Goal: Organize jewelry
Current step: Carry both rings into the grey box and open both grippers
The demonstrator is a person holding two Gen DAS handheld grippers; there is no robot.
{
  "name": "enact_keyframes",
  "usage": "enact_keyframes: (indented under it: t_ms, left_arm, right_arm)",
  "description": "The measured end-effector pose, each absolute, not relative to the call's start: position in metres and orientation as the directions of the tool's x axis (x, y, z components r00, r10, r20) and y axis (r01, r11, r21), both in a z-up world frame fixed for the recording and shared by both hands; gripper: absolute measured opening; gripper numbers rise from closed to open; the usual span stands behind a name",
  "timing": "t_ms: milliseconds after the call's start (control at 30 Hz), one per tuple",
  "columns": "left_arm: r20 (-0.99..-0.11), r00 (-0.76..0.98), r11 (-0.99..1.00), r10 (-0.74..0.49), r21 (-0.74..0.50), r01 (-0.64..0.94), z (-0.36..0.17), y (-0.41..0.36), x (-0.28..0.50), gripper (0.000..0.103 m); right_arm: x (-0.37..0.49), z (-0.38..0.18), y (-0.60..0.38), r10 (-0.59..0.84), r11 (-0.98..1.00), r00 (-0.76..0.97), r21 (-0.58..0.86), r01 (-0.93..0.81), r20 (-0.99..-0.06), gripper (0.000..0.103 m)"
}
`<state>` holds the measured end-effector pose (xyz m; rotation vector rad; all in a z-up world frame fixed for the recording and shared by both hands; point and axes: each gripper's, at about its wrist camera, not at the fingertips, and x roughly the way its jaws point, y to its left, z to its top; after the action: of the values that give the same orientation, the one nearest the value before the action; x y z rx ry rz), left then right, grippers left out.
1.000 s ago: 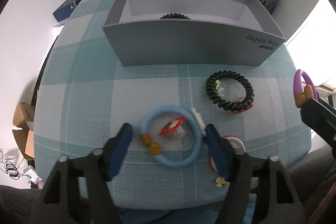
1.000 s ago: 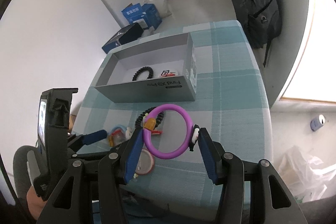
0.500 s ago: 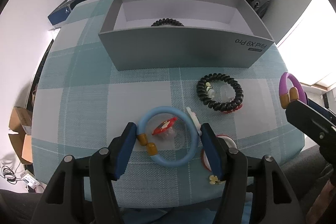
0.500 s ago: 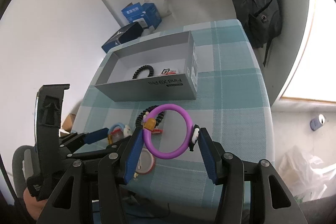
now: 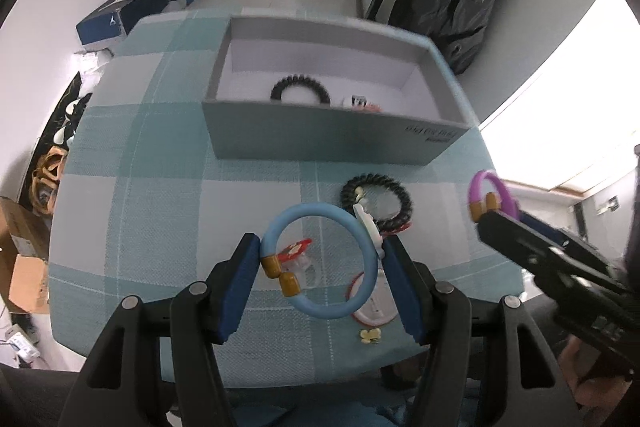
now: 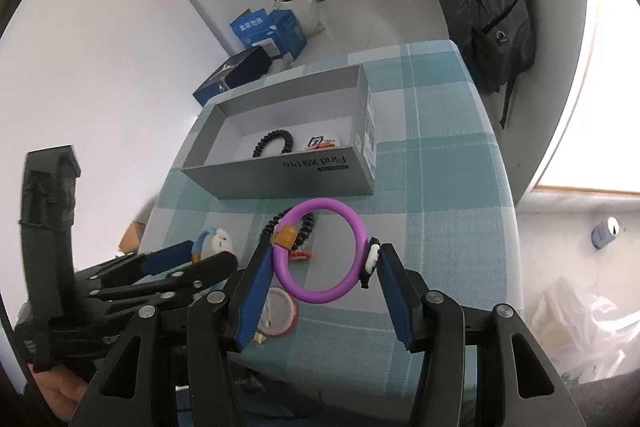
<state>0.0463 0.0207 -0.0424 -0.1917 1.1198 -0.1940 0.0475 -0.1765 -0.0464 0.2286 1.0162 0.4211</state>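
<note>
Left gripper (image 5: 320, 267) clamps the blue ring (image 5: 320, 261) at lower centre, above the checked table (image 5: 160, 219); right gripper (image 6: 320, 273) pinches the purple ring (image 6: 320, 250), below the grey box (image 6: 280, 179).

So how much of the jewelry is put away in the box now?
Done: a black coil band and a small red-and-white piece lie in the grey box. In hand: the left gripper holds the blue ring, the right gripper the purple ring. Left on the table: another black coil, a red clip, a red-rimmed round piece.
</note>
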Motion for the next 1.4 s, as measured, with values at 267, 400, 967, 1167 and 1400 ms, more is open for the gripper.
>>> enact_keyframes:
  t_ms: [267,400,967,1167,1400]
  left_arm:
    - [-0.822,0.469,0.939,-0.324,-0.338,0.056,-0.016,0.043,0.052,0.057]
    - [-0.801,0.498,0.931,-0.334,-0.362,0.042,-0.002,0.052,0.061,0.057]
    - [-0.768,0.498,0.906,-0.402,-0.412,0.095,0.023,0.060,0.123,0.058]
    - [-0.768,0.477,0.885,-0.429,-0.462,0.052,0.010,0.066,0.141,0.057]
    - [-0.779,0.433,0.872,-0.454,-0.489,0.035,-0.006,0.066,0.159,0.057]
  right_arm:
    - [0.051,-0.038,-0.168,0.466,0.885,0.451,0.392,-0.252,-0.761,0.052]
    - [0.058,-0.028,-0.167,0.496,0.868,0.441,0.424,-0.259,-0.747,0.052]
    - [0.131,0.014,-0.141,0.514,0.850,0.430,0.372,-0.374,-0.742,0.052]
    - [0.155,0.007,-0.126,0.514,0.842,0.389,0.362,-0.401,-0.764,0.052]
    - [0.175,-0.015,-0.124,0.512,0.842,0.361,0.374,-0.387,-0.779,0.052]
